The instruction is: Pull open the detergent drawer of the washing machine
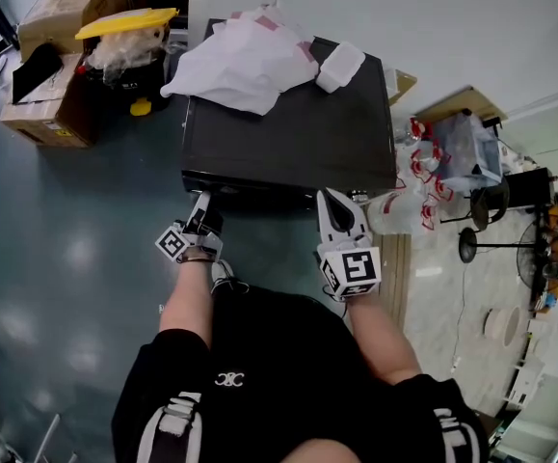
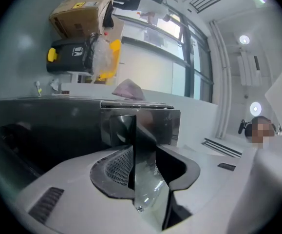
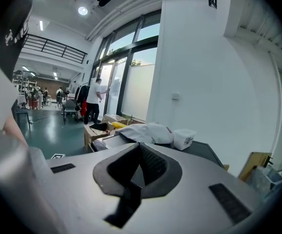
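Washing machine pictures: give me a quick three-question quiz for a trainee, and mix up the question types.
1. True or false: the right gripper is holding the white tub.
2. What is clamped between the jaws of the left gripper? A the detergent drawer's glossy front; B a yellow lid; C a cardboard box.
3. Where on the washing machine's black top does the white tub stand?
Key: 1 false, its jaws are together and empty. 2 A. 3 At the far right corner in the head view, beside the crumpled white bags.
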`<state>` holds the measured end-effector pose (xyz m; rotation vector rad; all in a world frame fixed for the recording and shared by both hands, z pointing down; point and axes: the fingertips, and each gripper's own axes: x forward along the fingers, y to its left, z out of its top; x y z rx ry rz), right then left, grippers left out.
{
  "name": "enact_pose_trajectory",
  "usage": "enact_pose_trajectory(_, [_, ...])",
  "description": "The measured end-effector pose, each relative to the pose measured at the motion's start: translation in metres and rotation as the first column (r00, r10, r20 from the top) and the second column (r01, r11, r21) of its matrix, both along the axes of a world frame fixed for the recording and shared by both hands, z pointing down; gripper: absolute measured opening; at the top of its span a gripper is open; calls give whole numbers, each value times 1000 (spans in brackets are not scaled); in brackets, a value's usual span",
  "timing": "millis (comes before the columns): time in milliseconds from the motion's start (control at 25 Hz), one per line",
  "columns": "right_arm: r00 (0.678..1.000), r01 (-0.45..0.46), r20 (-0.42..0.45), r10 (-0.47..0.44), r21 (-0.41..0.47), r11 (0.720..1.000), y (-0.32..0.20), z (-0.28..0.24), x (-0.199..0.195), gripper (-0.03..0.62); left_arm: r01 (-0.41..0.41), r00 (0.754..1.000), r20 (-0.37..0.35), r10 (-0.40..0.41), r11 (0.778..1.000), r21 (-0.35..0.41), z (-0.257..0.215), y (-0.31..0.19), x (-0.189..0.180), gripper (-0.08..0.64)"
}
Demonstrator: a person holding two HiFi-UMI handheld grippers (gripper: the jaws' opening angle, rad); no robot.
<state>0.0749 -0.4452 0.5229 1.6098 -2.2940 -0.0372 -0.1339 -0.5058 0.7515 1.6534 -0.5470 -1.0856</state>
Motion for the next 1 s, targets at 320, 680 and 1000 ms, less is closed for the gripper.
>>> enact_pose_trajectory(320, [1000, 20, 9, -20, 6, 1000, 15, -1, -5, 2, 13, 996, -84, -15, 999, -33, 2, 2, -2, 109])
enact_pose_trajectory(680, [998, 44, 46, -43, -6, 999, 33, -1, -7, 2, 30, 998, -49, -34, 996, -82, -1, 30, -3, 75])
enact_pose_trajectory(1000, [994, 64, 88, -62, -20, 998, 65, 2, 3, 2, 59, 998, 2, -59, 989, -135, 8, 89, -8, 6])
